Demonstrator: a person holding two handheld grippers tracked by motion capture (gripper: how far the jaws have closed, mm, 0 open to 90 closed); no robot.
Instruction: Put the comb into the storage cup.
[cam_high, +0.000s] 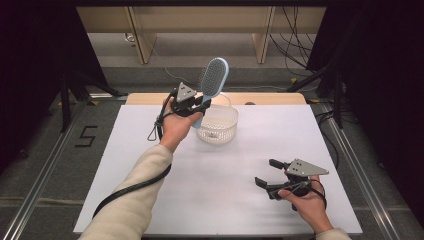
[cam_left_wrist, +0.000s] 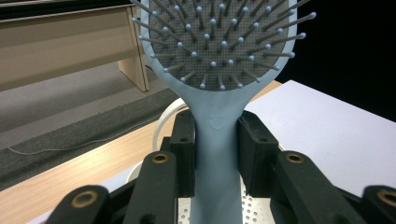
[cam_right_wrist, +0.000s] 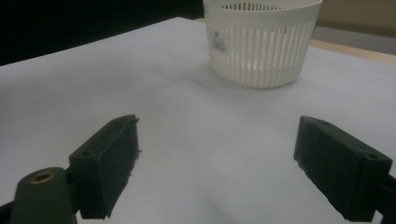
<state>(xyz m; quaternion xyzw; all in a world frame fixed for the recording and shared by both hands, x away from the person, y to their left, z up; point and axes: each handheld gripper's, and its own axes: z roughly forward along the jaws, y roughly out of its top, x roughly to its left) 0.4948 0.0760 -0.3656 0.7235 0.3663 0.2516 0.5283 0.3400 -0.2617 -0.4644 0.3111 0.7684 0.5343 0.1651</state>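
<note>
Left gripper (cam_high: 200, 106): we see it raised above the table's far half, jaws closed on the handle of the hairbrush; in the left gripper view (cam_left_wrist: 217, 140) the two pads press the handle from either side.
Hairbrush (cam_high: 214, 77): we find it held upright and tilted a little, its light blue head above the gripper and its lower handle end over the near-left rim of the basket. In the left gripper view (cam_left_wrist: 219, 42) the bristles face the camera.
Basket (cam_high: 222, 125): we see a white slotted basket standing on the table just right of the left hand; it also stands beyond the jaws in the right gripper view (cam_right_wrist: 261, 42).
Right gripper (cam_high: 267, 172): we see it low over the table's near right part, well apart from the basket, jaws wide open with nothing between them (cam_right_wrist: 217, 163).
Table (cam_high: 240, 165): we see a white top.
</note>
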